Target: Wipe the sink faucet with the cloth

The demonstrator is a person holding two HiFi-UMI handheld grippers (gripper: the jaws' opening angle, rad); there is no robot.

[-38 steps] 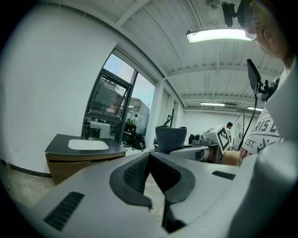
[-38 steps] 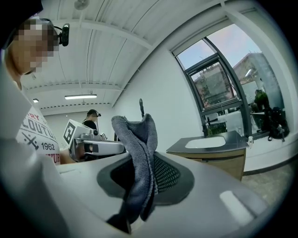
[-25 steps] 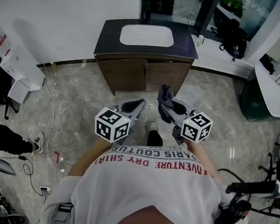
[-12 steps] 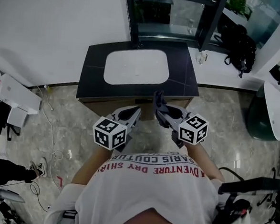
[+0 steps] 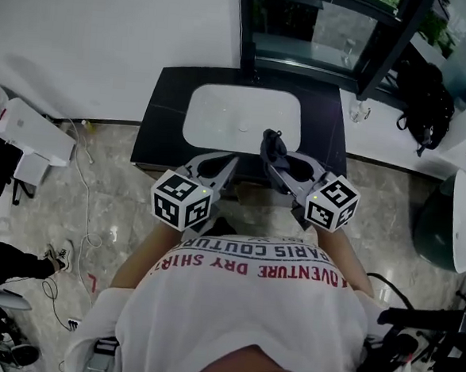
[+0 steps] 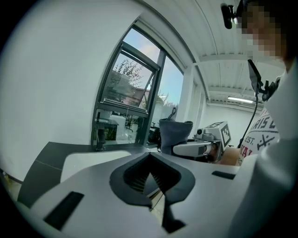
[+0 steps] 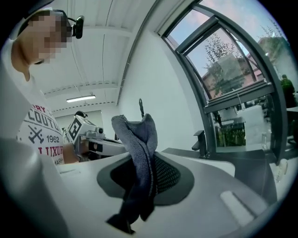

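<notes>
one cloth (image 7: 138, 153) clamped in right gripper (image 5: 270, 152) jaws | left gripper (image 5: 231, 160) jaws closed, empty | faucet (image 7: 201, 141) ahead

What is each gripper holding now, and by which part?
Right gripper is shut on the cloth, pinched around its bunched middle. Left gripper is shut, empty.

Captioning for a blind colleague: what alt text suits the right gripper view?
The right gripper is shut on a grey cloth that sticks up between its jaws. Behind, a black faucet stands at a white sink's edge, before a large window.
</notes>
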